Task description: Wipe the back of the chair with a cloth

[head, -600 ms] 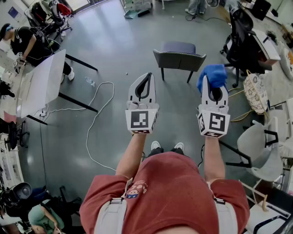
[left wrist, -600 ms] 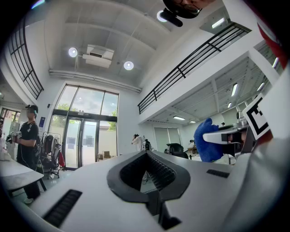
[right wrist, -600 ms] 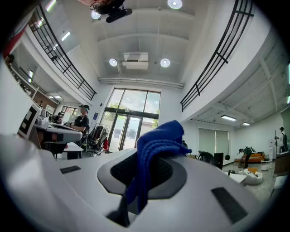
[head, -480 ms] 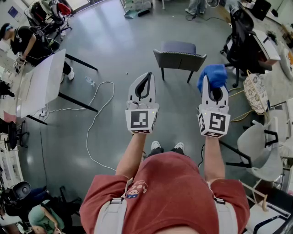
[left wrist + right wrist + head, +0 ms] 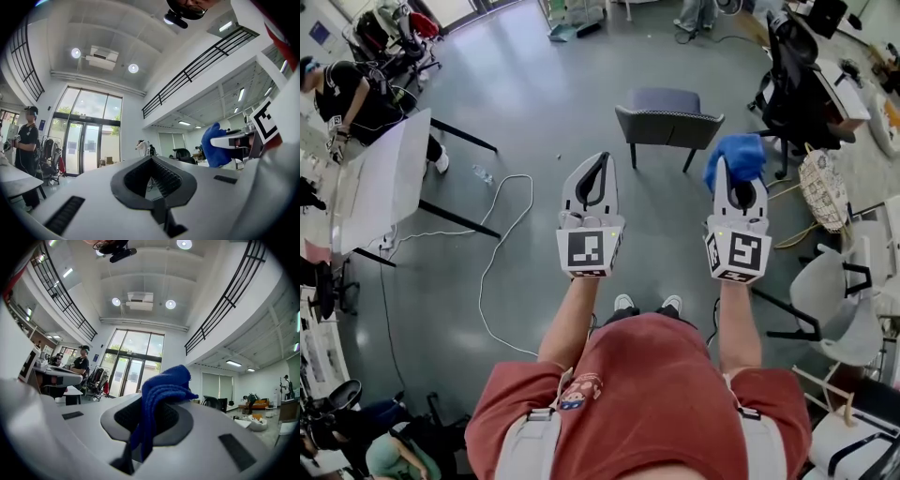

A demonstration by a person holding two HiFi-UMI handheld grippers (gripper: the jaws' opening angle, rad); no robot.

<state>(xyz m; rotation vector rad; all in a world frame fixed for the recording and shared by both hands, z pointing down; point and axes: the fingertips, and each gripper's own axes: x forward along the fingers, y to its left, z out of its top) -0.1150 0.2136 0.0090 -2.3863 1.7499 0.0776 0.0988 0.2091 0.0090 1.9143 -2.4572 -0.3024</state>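
Observation:
A dark grey armchair (image 5: pixel 667 116) stands on the floor ahead of me, its back rim facing me. My right gripper (image 5: pixel 730 166) is shut on a blue cloth (image 5: pixel 735 156), which bunches out past the jaw tips; the same cloth (image 5: pixel 161 394) hangs between the jaws in the right gripper view. My left gripper (image 5: pixel 598 161) is held level beside it, shut with nothing in it. In the left gripper view the blue cloth (image 5: pixel 214 146) shows at the right. Both grippers are raised well short of the chair, which neither gripper view shows.
A white table (image 5: pixel 380 178) stands at the left with a person in black (image 5: pixel 352 89) beside it. A white cable (image 5: pixel 502 234) trails over the grey floor. Black office chairs (image 5: pixel 797 80) and a woven basket (image 5: pixel 825 187) crowd the right side.
The view has shifted slightly and the chair sits a touch higher in the picture. Both grippers keep their pose and the cloth stays held.

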